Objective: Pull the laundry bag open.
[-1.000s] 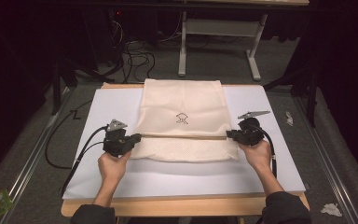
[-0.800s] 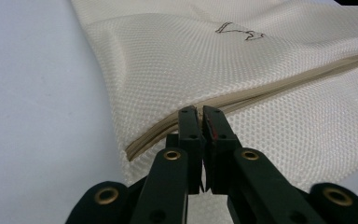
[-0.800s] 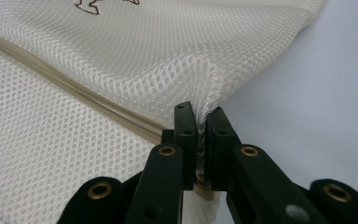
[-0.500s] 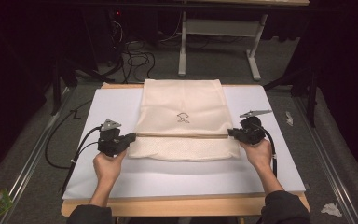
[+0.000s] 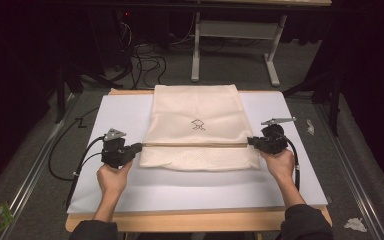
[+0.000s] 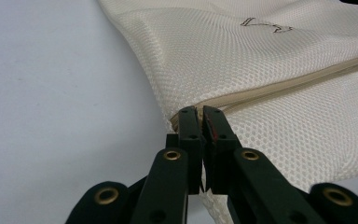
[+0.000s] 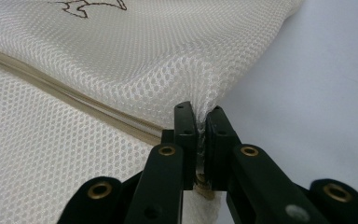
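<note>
From the high view, a cream mesh bag (image 5: 197, 127) lay flat in the middle of a white board (image 5: 290, 185) on the table, a tan zipper line (image 5: 195, 144) running across it near its front edge. The left gripper (image 5: 139, 147) met the bag's left edge at the zipper's end, and the right gripper (image 5: 250, 142) met the right edge at the other end; a hand (image 5: 112, 177) held each.

In the left gripper view, the left gripper (image 6: 200, 112) had its jaws nearly together, pinching the mesh bag (image 6: 270, 60) just where the zipper (image 6: 289, 86) began at the edge.

In the right gripper view, the right gripper (image 7: 200, 114) was likewise closed tight on a puckered fold of the bag (image 7: 121, 56) at its edge, beside the zipper (image 7: 65, 95).
</note>
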The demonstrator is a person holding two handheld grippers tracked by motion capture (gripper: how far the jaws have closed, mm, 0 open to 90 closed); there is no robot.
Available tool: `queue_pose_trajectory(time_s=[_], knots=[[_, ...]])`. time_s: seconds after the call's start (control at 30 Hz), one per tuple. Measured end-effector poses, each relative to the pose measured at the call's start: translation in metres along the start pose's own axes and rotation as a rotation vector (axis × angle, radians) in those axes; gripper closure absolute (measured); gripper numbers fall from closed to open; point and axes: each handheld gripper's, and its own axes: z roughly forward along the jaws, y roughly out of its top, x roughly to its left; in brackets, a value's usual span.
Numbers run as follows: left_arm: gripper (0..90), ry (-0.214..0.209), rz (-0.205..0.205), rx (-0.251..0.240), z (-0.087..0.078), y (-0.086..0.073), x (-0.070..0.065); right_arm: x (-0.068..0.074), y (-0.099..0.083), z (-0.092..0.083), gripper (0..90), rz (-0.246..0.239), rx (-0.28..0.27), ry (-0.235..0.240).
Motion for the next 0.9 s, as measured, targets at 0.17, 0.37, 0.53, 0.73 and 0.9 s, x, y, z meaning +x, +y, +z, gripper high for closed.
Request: queue_pose_trajectory(time_s=[0.17,0.37,0.53,0.73,0.9], knots=[[87.5,-0.002,-0.006,0.010,0.002,-0.003,-0.001,0.001,0.001,0.001,86.6,-0.005,0.001,-0.014],[87.4,-0.024,-0.004,0.012,0.004,-0.006,-0.003,0.002,-0.004,0.001,86.3,0.002,-0.002,-0.002],[87.2,-0.055,0.005,0.018,0.003,-0.007,-0.005,0.001,-0.008,0.003,85.4,0.009,0.010,0.015],[87.1,-0.061,-0.008,0.034,0.008,-0.012,-0.002,-0.003,-0.016,0.007,84.0,0.036,0.019,0.040],[86.9,-0.073,-0.018,0.054,0.012,-0.018,0.002,-0.007,-0.022,0.012,82.3,0.057,0.033,0.054]])
